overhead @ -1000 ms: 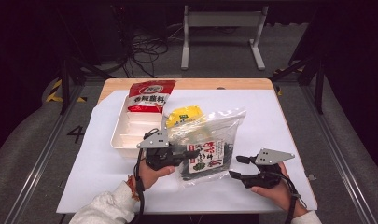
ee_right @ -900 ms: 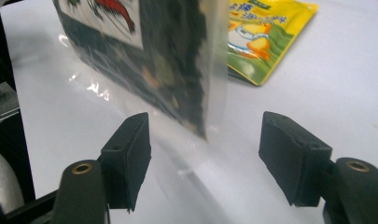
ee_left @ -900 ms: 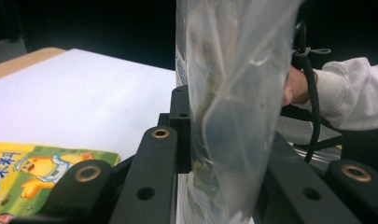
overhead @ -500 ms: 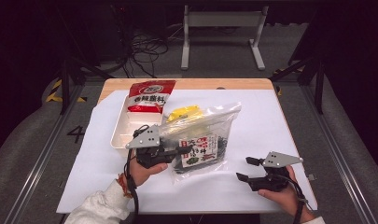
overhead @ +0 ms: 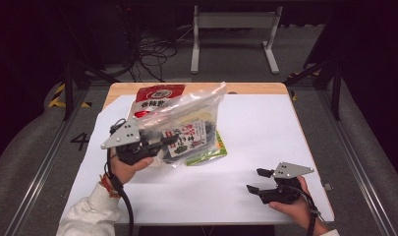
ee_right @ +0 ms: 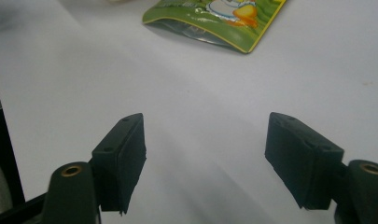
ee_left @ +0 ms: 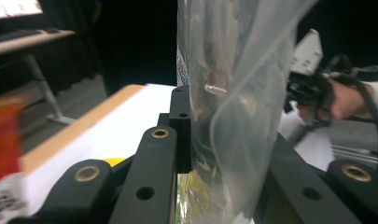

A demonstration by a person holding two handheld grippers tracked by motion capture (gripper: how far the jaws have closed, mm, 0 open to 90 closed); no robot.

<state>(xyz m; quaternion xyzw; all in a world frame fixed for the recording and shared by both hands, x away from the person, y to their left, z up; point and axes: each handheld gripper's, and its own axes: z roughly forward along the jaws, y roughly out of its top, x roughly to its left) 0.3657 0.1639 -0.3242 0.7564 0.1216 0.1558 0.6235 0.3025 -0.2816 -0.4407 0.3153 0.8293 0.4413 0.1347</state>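
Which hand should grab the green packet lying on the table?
Right, probably. The right gripper is open and holds nothing, and the green packet lies ahead of its jaws. The left gripper is shut on the clear bag.

Bright, evenly lit white table (overhead: pixel 265 147) against dark surroundings; soft, blurry close-ups

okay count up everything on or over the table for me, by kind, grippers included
Grippers: 2, left gripper and right gripper
Clear plastic bag: 1
Packets: 3, red packet, green packet, dark printed packet inside the bag
Total: 6
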